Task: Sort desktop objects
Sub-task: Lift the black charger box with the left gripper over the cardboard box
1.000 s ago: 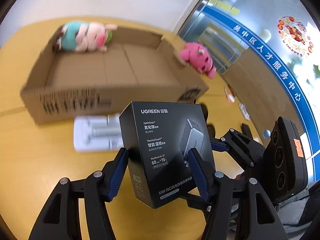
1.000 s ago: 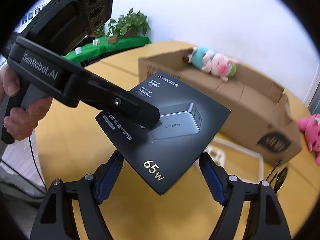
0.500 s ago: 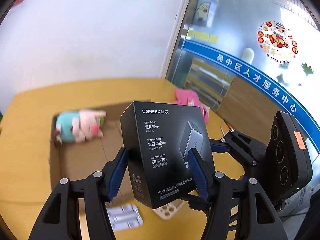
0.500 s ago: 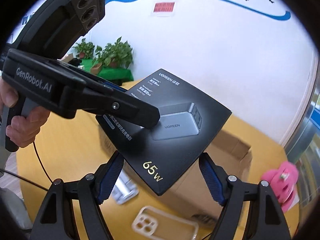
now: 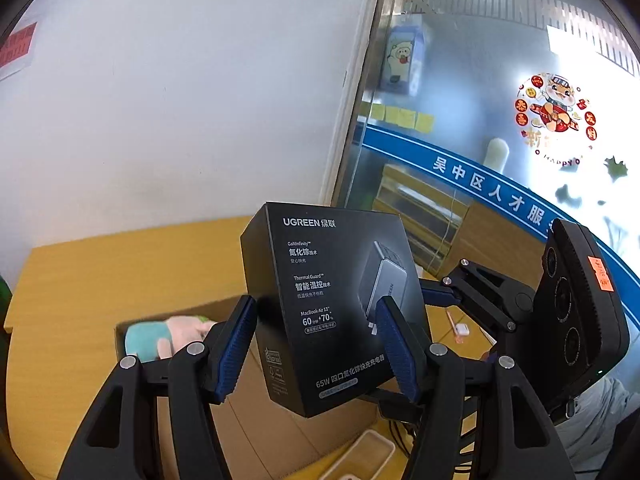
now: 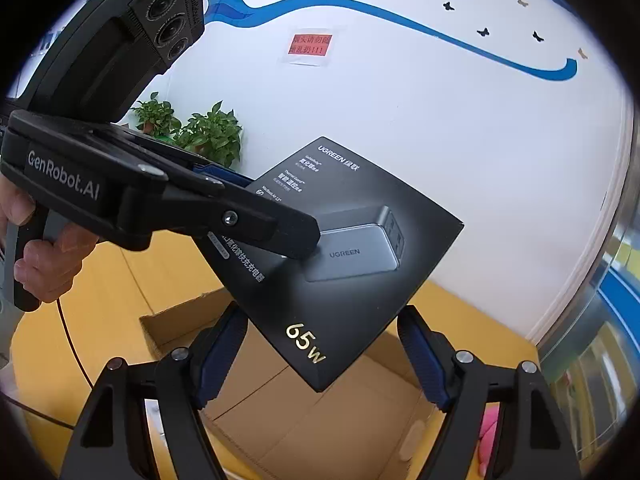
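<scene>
Matte black UGREEN charger box [image 5: 336,304] held in the air by both grippers, over the open brown cardboard carton [image 6: 304,412].

Left gripper [image 5: 316,344] – blue ribbed pads clamped on the box's two broad faces, aimed slightly down. Pastel plush toy [image 5: 164,336] lies in the carton's far corner; yellow wooden table [image 5: 100,276] bare beyond. Right gripper [image 6: 320,356] pinches two opposite box edges, box sitting diamond-wise; carton floor under it clear.
</scene>
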### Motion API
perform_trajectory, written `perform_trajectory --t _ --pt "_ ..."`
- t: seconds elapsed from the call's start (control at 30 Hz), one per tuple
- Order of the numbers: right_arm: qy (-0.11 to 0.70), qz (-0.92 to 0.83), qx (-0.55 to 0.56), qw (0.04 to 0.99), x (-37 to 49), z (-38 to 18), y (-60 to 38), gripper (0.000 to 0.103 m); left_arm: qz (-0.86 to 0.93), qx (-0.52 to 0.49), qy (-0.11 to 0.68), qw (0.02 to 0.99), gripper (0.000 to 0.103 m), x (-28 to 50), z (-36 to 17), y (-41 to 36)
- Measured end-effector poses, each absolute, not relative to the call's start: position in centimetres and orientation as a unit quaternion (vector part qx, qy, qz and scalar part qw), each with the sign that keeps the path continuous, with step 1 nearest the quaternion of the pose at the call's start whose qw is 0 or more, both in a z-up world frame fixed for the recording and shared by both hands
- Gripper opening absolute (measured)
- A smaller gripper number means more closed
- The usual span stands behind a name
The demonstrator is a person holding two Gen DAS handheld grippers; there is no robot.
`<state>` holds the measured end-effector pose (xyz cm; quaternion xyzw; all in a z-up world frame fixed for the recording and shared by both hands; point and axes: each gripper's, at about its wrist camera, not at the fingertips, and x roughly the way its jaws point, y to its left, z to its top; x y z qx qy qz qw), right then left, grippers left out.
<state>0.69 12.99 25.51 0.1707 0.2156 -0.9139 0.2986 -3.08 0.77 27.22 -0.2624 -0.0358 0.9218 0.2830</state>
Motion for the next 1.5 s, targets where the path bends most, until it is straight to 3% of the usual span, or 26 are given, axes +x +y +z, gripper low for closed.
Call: perform_trajectory --t 0.27,0.6,1.07,1.5 --pt "0.217 -0.911 0.183 0.299 -3.4 25.9 13.3 0.077 0.922 -0.279 -0.039 0.266 0.065 -8.8 27.3 1.1" --pt "0.202 -0.906 0.217 0.304 -9.8 22.9 14.5 0.077 0.909 -0.315 -0.068 0.263 0.065 -17.0 23.7 2.2" --pt "0.175 -0.883 0.303 0.312 -17.7 13.7 16.1 0.077 0.873 -0.411 -0.087 0.249 0.065 -26.6 13.5 3.5" --pt "0.118 -0.822 0.447 0.331 -21.4 3.8 18.0 0.077 0.817 -0.520 -0.131 0.211 0.065 -30.6 2.7 5.5"
